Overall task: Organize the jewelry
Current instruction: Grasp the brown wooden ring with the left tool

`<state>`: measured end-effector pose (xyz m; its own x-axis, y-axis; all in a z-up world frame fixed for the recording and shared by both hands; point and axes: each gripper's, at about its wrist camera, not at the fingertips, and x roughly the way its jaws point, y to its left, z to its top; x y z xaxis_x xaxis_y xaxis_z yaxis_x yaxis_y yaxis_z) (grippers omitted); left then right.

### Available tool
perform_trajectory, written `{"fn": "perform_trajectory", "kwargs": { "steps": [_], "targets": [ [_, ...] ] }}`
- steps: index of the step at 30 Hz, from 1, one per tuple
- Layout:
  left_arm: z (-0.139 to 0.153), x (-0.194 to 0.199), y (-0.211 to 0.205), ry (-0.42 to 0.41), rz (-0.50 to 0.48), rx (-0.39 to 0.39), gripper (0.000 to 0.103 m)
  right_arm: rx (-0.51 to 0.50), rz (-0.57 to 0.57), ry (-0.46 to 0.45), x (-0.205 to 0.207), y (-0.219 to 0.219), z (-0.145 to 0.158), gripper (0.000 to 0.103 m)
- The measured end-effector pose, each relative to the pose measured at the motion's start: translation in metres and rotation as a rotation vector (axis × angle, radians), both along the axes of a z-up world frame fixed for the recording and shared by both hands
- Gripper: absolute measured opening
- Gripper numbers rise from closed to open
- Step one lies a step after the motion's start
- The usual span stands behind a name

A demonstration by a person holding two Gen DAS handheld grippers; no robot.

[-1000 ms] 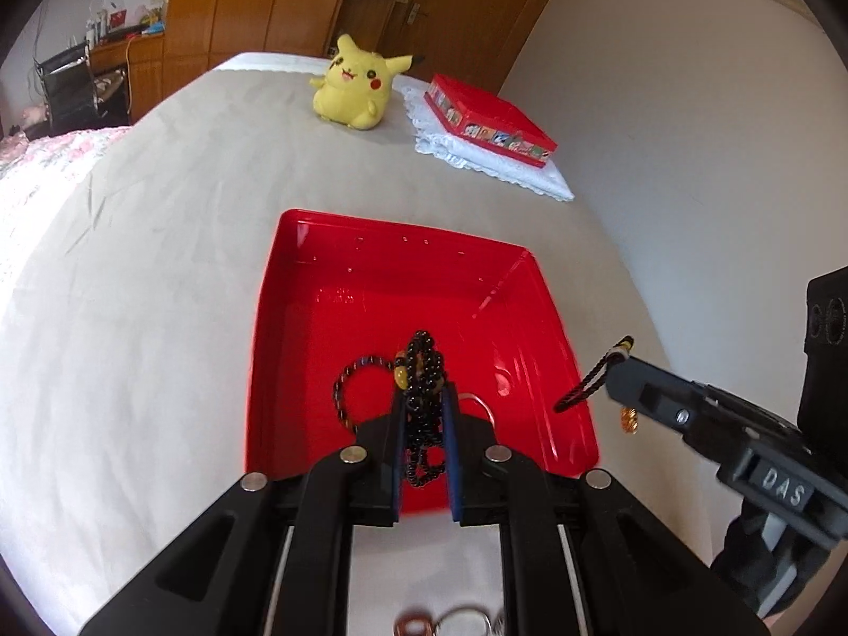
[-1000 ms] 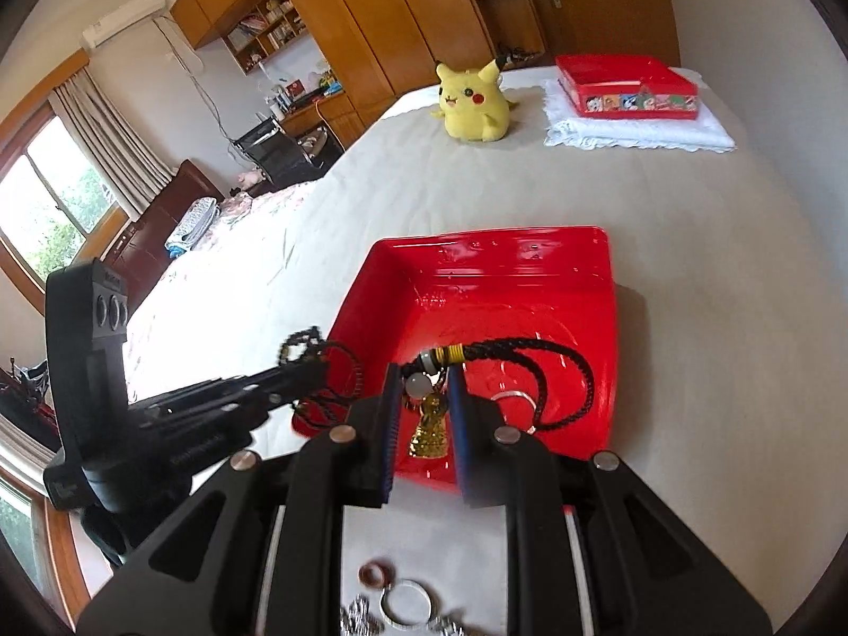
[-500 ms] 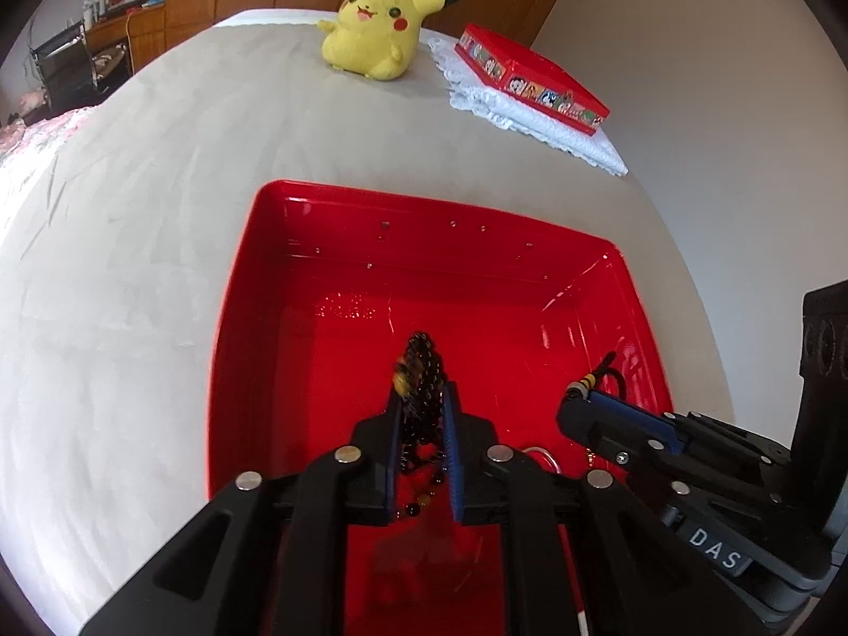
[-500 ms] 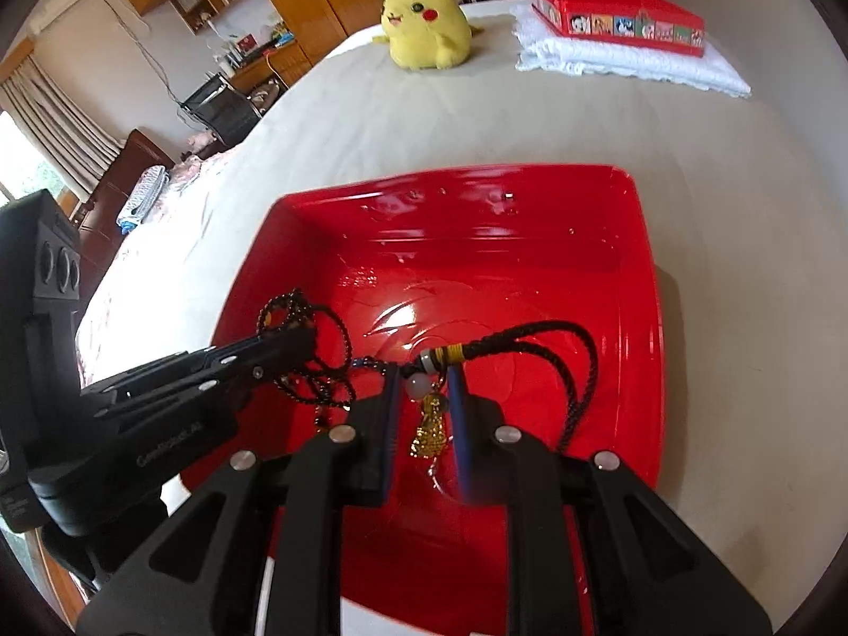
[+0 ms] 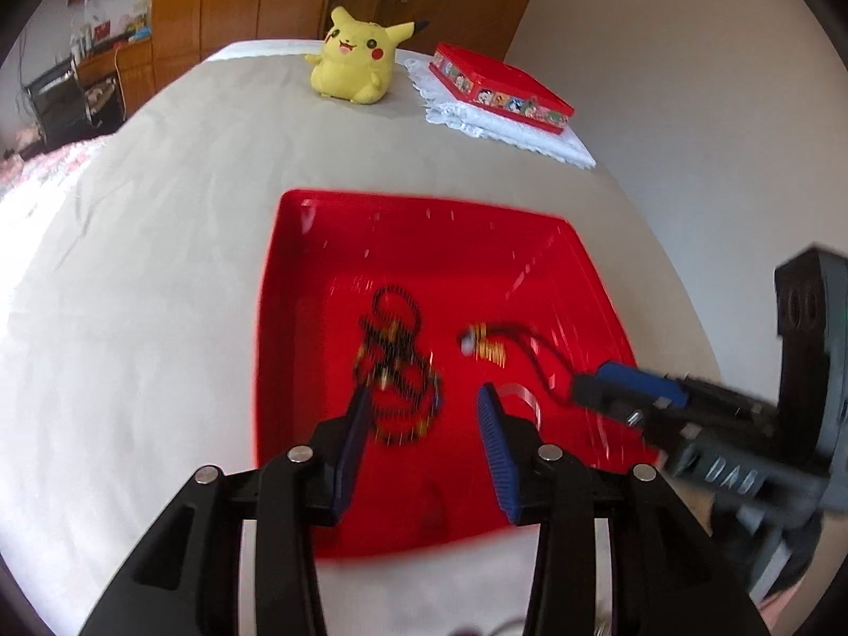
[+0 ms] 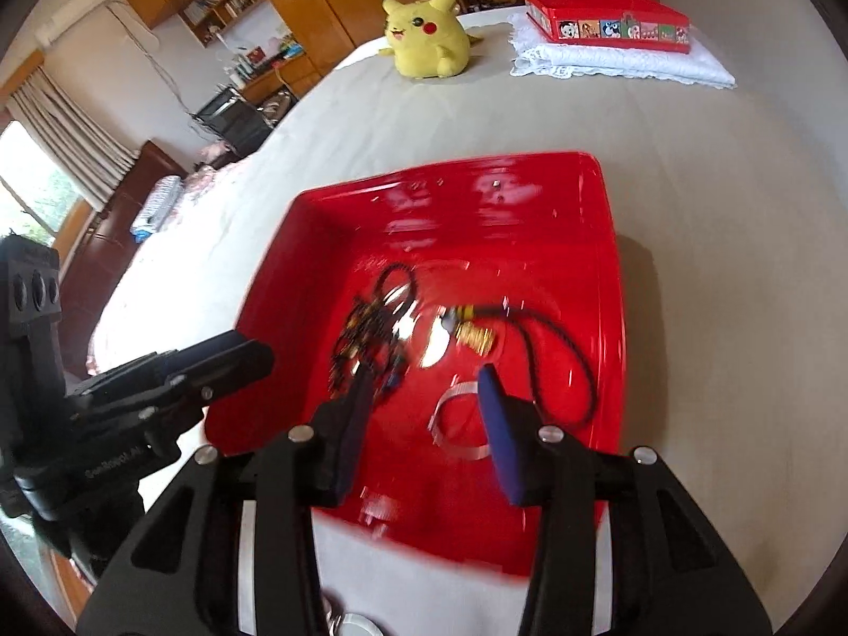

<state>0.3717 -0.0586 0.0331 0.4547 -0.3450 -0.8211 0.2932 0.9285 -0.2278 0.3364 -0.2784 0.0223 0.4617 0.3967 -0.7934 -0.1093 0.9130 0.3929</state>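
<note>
A red tray [image 5: 297, 275] lies on the beige bedspread. On its floor rest a black beaded bracelet [image 5: 395, 355] and a black cord necklace with a gold pendant [image 5: 487, 352], beside a silver bangle [image 5: 522, 397]. My left gripper [image 5: 424, 403] hovers over the tray with its jaws opening; the bracelet lies below them and the pads do not touch it. The right gripper [image 6: 426, 387] is opening too, and the pendant [image 6: 474, 336] lies loose ahead of it, with the bangle [image 6: 456, 424] under it. Each gripper shows in the other's view: right gripper [image 5: 599, 389], left gripper [image 6: 254, 358].
A yellow plush toy [image 5: 352, 61] and a red tin box [image 5: 498, 87] on a white lace cloth [image 5: 509, 132] sit at the far end of the bed. Silver rings [image 6: 350, 625] lie on the bedspread near the tray's front edge. A wall runs close on the right.
Both grippers sank into the tray, then drew back, and their jaws spread. The bracelet and the pendant necklace left the pads and now lie on the tray floor.
</note>
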Motion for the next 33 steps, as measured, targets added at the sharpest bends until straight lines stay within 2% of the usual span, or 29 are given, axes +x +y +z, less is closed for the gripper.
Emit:
{"fn": "perform_trajectory", "kwargs": {
  "steps": [4,9,16,23,33],
  "targets": [
    [-0.008,-0.044,0.009,0.041,-0.019,0.035,0.042,-0.007,0.016,-0.007,-0.047,-0.002,0.004,0.037],
    [-0.036,-0.088,0.012,0.122,-0.016,0.095,0.042,0.014,0.023,0.040,-0.092,-0.006,-0.010,0.034],
    [-0.065,-0.116,0.005,0.201,0.000,0.065,0.042,0.017,0.017,0.078,-0.133,0.001,-0.025,0.028],
    [-0.082,-0.118,-0.004,0.228,0.018,0.065,0.042,0.016,0.042,0.104,-0.140,0.014,-0.036,0.025],
    [-0.088,-0.118,-0.012,0.222,0.025,0.087,0.042,0.011,0.062,0.116,-0.138,0.020,-0.045,0.025]
  ]
}}
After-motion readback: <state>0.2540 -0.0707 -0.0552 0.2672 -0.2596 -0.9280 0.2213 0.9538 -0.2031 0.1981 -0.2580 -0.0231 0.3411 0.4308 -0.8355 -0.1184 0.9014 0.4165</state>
